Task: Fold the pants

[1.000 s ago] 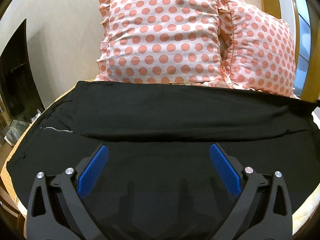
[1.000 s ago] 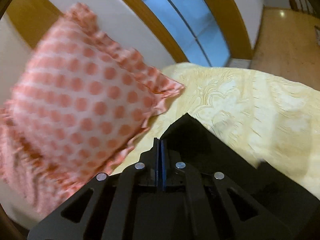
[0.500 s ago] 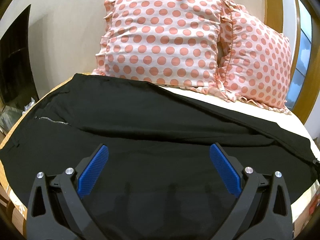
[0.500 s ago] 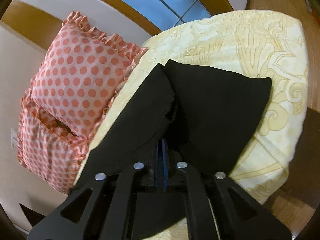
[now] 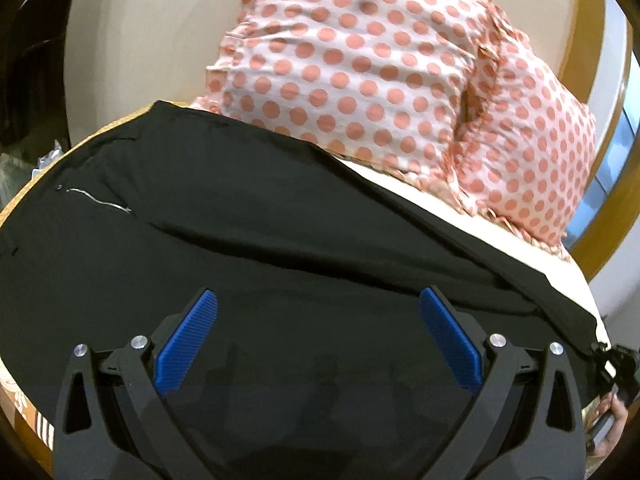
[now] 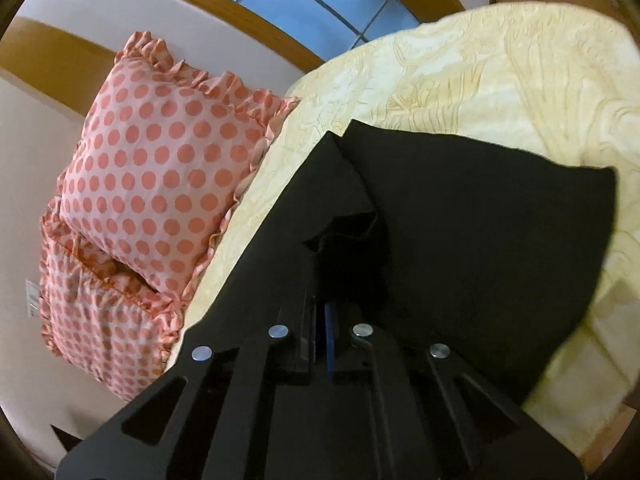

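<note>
1. The black pants (image 5: 280, 240) lie spread across the bed (image 6: 460, 60), filling the lower half of the left wrist view from 9 o'clock to 3 o'clock.
2. A short silvery zipper (image 5: 98, 200) shows on the pants toward 9 o'clock in that view.
3. The left gripper (image 5: 318, 340) hangs over the dark cloth with its jaws spread wide; the blue pads (image 5: 186, 346) touch nothing that can be seen and nothing sits between them.
4. The right gripper (image 6: 322, 320) has its jaws pressed nearly together, and a bunched fold of the pants (image 6: 460, 240) is pinched between them, puckering up just ahead of the tips.
5. From that pinch, in the right wrist view, the pants run toward 12 o'clock to a corner and spread toward 3 o'clock as a broad flat panel on the pale yellow patterned bed cover.
6. Two pink pillows with salmon dots (image 5: 360, 64) (image 6: 160, 184) stand at the head of the bed, at 12 to 2 o'clock in the left view and 9 to 10 o'clock in the right view; the nearer pillow's frill lies just beside the edge of the pants.
7. A window (image 6: 312, 4) with a curved wooden frame sits at 12 o'clock in the right view.
8. At 4 o'clock in the left view, part of the other gripper and a hand (image 5: 612, 412) appear at the end of the pants.
</note>
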